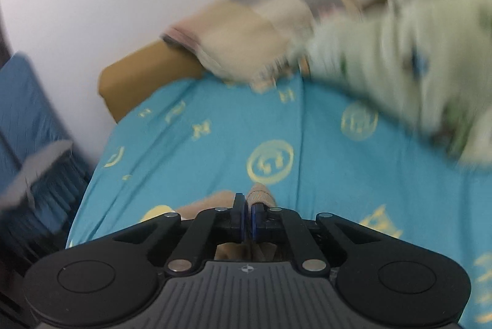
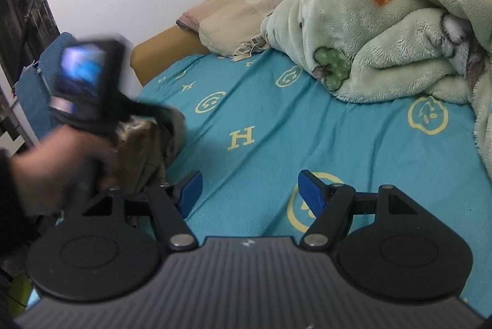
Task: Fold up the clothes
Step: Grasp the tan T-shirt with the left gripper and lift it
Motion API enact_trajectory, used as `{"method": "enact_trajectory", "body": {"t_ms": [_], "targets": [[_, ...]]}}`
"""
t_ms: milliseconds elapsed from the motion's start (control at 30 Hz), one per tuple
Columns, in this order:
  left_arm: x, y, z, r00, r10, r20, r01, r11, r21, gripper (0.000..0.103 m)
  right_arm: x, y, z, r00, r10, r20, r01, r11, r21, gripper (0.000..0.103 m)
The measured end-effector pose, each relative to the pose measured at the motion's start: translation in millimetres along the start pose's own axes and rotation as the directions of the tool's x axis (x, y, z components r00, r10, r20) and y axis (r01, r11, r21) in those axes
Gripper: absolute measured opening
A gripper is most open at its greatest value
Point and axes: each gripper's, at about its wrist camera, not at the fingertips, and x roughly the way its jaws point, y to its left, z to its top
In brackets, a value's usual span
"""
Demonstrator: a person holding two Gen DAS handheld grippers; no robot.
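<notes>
A tan garment lies bunched at the near left edge of the bed, and its ribbed edge sticks out between the pads of my left gripper, which is shut on it. In the right wrist view the same garment hangs in a crumpled heap under the blurred left tool, which a hand holds. My right gripper hovers low over the turquoise bed sheet with its blue pads wide apart. Only the sheet shows between them.
A thick pale green fleece blanket is piled on the right and far side of the bed. A patchwork pillow lies against the white wall by the tan headboard. A blue chair stands left of the bed.
</notes>
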Motion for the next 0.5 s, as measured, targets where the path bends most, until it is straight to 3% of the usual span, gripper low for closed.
{"method": "enact_trajectory", "body": {"t_ms": [100,167,300,400,467,500], "targets": [[-70.5,33.9,-0.1,0.996,-0.044,0.078,0.055,0.99,-0.133,0.004,-6.2,1.1,-2.3,0.998,0.011,0.057,-0.011,1.0,-0.003,0.072],[-119.8,58.2,-6.7,0.989,-0.064,0.13,0.094,0.967,-0.238,0.004,-11.5,4.6,-4.1,0.995,0.036,0.088,-0.034,0.999,-0.02,0.072],[-207.5,88.1,-43.8,0.975,-0.051,0.215,0.128,0.923,-0.363,0.004,-24.7,25.9,-16.6,0.989,0.1,0.11,-0.083,0.986,-0.145,0.072],[-239.2,101.1,-79.0,0.971,-0.064,0.232,0.163,0.882,-0.442,0.004,-37.1,43.4,-26.9,0.983,0.148,0.113,-0.118,0.964,-0.237,0.072],[-247.4,110.9,-97.8,0.97,-0.106,0.219,0.205,0.842,-0.499,0.004,-51.7,57.0,-32.2,0.978,0.19,0.084,-0.162,0.952,-0.259,0.072],[-251.1,113.9,-103.4,0.969,-0.124,0.215,0.219,0.835,-0.505,0.004,-59.1,63.6,-34.5,0.975,0.214,0.065,-0.189,0.945,-0.267,0.072]]}}
